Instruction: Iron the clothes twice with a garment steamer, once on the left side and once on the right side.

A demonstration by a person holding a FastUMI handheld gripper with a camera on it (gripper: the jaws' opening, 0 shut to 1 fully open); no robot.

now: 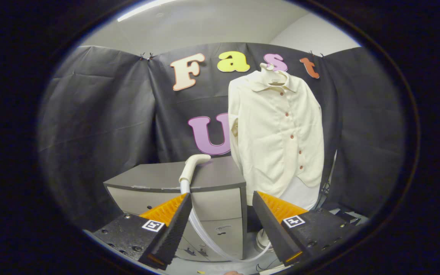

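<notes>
- One steamer head is what your next move turns on: it rests on top of the grey cabinet, ahead of your gripper and a little to the left of the gap between the fingers, well short of any grasp.
- Both fingers stand wide apart with nothing between them; the jaws are released and hold no part of the steamer.
- Its pale handle rises from the cabinet's front lip and bends over toward the right at the top, so the long axis runs roughly upright and slightly tilted; by that reading, you would need to come forward and shift left to bring the handle between the fingers.
- A clear hose drops from the handle's foot, passes just beside the inner edge of the left finger, then curves down and right toward a pale base on the floor between cabinet and garment.
- Beyond the right finger, the cream shirt hangs on a hanger against the booth wall, buttoned front facing you, to the right of the cabinet and higher than the steamer head.
- Neither side of the shirt looks steamed yet, in my judgement: the tool sits untouched, so pickup comes first.
</notes>
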